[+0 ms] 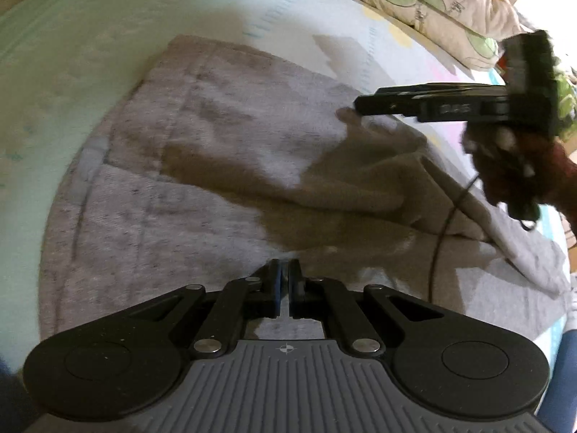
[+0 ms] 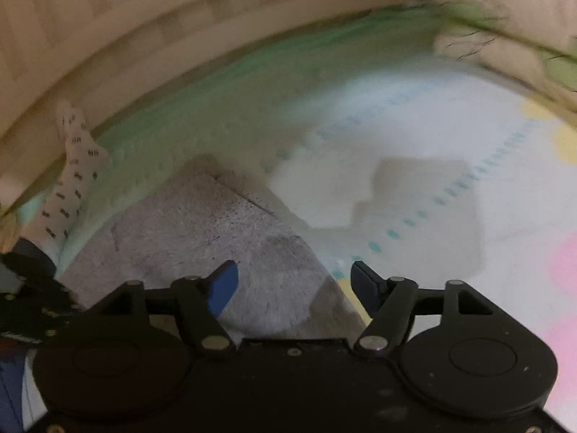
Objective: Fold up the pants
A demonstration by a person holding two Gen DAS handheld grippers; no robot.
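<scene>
Grey pants (image 1: pixel 187 166) lie spread on a pastel play mat (image 1: pixel 72 54), with a raised fold near the right side. My left gripper (image 1: pixel 285 278) is shut, its fingertips pressed together at the pants' near edge; whether cloth is pinched between them is hidden. My right gripper (image 1: pixel 360 106) shows in the left wrist view from the side, hovering over the pants' far right edge. In the right wrist view the right gripper (image 2: pixel 294 274) is open and empty above the edge of the pants (image 2: pixel 202 231), with the mat (image 2: pixel 432 151) beyond.
A folded quilted blanket (image 1: pixel 432 0) lies at the far right of the mat. A wooden wall or bed frame (image 2: pixel 108 36) runs along the back. A foot in a patterned white sock (image 2: pixel 72 180) rests at the left. A black cable (image 1: pixel 443 223) hangs over the pants.
</scene>
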